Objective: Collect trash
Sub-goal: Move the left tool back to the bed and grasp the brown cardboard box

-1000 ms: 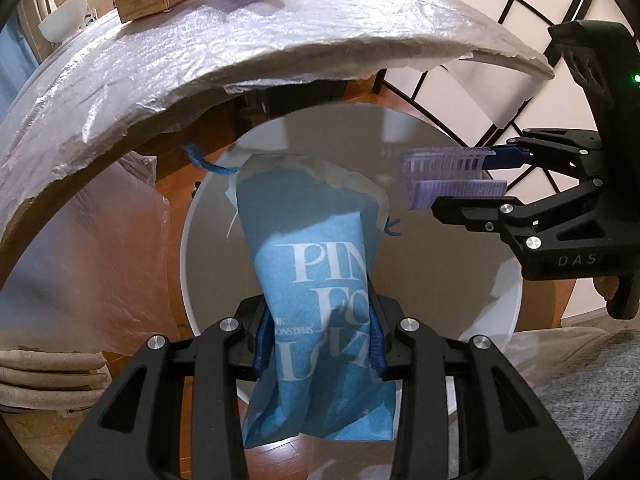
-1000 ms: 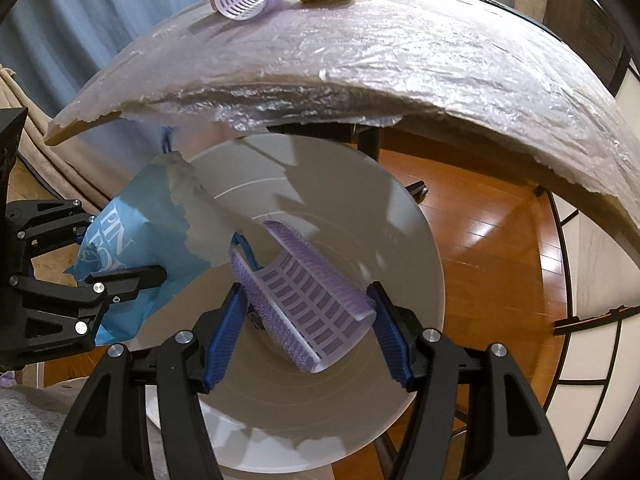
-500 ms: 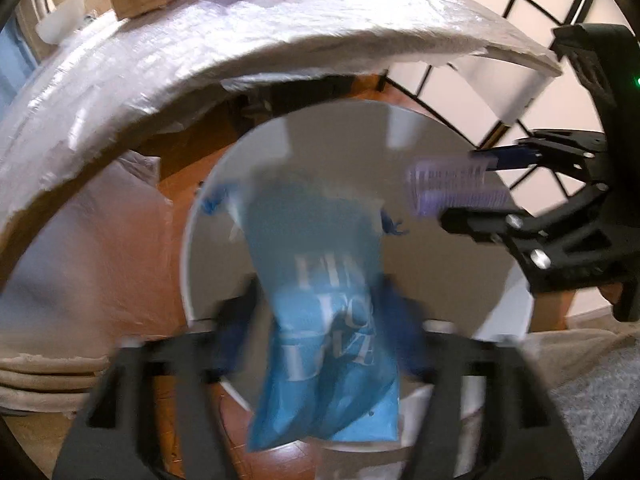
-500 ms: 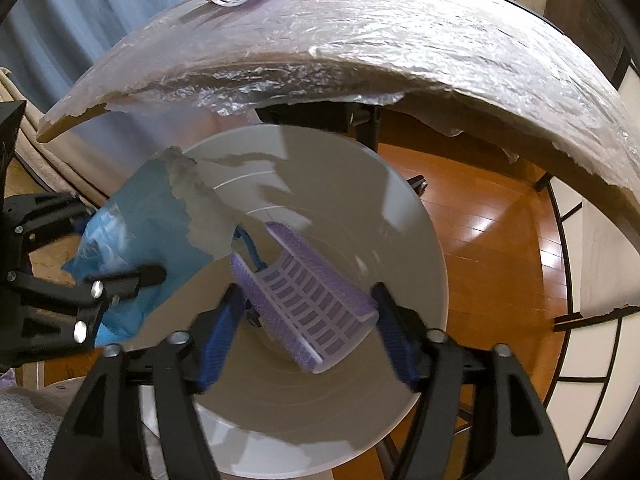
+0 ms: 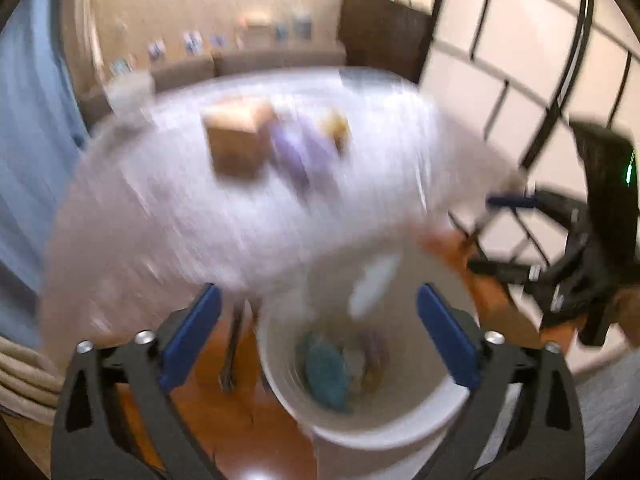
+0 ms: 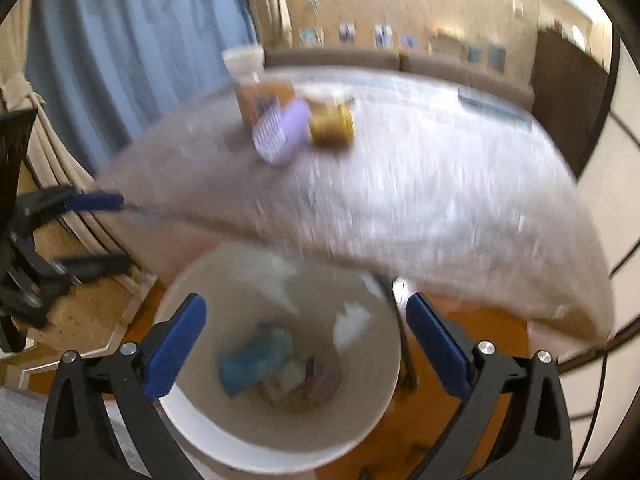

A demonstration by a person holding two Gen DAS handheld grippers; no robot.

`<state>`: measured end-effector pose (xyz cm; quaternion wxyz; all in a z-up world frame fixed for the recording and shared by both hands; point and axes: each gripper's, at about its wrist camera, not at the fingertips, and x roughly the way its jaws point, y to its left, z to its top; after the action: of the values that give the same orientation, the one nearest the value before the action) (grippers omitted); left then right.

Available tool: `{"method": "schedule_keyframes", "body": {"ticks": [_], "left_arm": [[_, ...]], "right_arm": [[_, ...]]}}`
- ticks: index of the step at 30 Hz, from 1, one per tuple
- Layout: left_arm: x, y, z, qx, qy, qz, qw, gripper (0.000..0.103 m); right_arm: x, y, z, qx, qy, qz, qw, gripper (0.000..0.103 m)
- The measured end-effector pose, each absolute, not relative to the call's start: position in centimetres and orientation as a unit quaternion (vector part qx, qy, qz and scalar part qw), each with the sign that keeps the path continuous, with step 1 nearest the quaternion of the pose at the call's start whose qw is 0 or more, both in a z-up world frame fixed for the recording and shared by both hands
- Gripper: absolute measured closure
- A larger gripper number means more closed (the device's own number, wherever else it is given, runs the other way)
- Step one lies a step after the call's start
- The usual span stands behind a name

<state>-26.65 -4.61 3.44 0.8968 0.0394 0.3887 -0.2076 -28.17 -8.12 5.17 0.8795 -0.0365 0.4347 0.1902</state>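
Observation:
Both views are motion-blurred. A white trash bin (image 5: pixel 376 436) (image 6: pixel 276 452) stands on the floor below the table edge. At its bottom lie the blue paper bag (image 5: pixel 326 372) (image 6: pixel 254 358) and a purple piece (image 6: pixel 326 384). My left gripper (image 5: pixel 318 336) hangs above the bin, jaws opening wide, nothing between them. My right gripper (image 6: pixel 306 342) is also above the bin, jaws opening wide and empty. On the table lie a cardboard box (image 5: pixel 236 142) (image 6: pixel 260 100), a purple curler (image 5: pixel 294 156) (image 6: pixel 282 132) and a yellow tub (image 5: pixel 338 128) (image 6: pixel 332 124).
The round table (image 5: pixel 200 220) (image 6: pixel 440 200) has a crinkled plastic cover and overhangs the bin. Blue curtains (image 6: pixel 132 48) hang at the left, a panelled screen (image 5: pixel 520 60) at the right. The floor (image 5: pixel 240 420) is orange wood.
Both grippers opened and let go: the blue bag and the purple curler dropped into the bin. Both grippers rose and tilted up, so the tabletop now shows.

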Motion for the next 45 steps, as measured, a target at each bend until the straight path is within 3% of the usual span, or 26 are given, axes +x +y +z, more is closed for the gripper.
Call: {"method": "schedule_keyframes", "body": {"ticks": [5,13,22,25,35,37,41,42,45], "left_arm": [[-21.0,-2.9,6.1,0.006,0.359,-0.17,0.918,0.002],[-11.8,-2.0,3.8,0.014,0.395,-0.17,0.903,0.002],[-8.1,-3.7,2.3,0.044,0.414,-0.184,0.891,0.002],[-7.2,-4.3,2.1,0.051,0.416,-0.192,0.887,0.003],[-5.5,-4.8,1.3,0.073,0.43,-0.201,0.877,0.003],[-5.4,-4.8,1.3,0.076,0.429,-0.206,0.876,0.012],[-5.0,-4.7,1.2,0.075,0.432,-0.209,0.874,0.038],[-5.0,-4.7,1.2,0.072,0.433,-0.211,0.874,0.043],[-4.9,-4.5,1.3,0.066,0.432,-0.213,0.874,0.043]], "right_arm": [[-23.7,-5.5,5.6,-0.028,0.424,0.191,0.885,0.004],[-18.9,-1.7,3.2,-0.024,0.451,0.188,0.872,0.01],[-16.3,0.8,2.1,-0.034,0.46,0.175,0.87,0.017],[-15.5,1.4,1.7,-0.032,0.468,0.18,0.865,0.032],[-14.8,2.9,1.6,-0.041,0.462,0.181,0.867,0.032],[-14.6,3.0,1.7,-0.041,0.462,0.181,0.867,0.034],[-14.4,2.9,1.8,-0.039,0.459,0.173,0.871,0.055],[-14.4,2.8,1.8,-0.035,0.459,0.173,0.871,0.056],[-14.4,2.4,1.9,-0.023,0.46,0.178,0.869,0.058]]}}
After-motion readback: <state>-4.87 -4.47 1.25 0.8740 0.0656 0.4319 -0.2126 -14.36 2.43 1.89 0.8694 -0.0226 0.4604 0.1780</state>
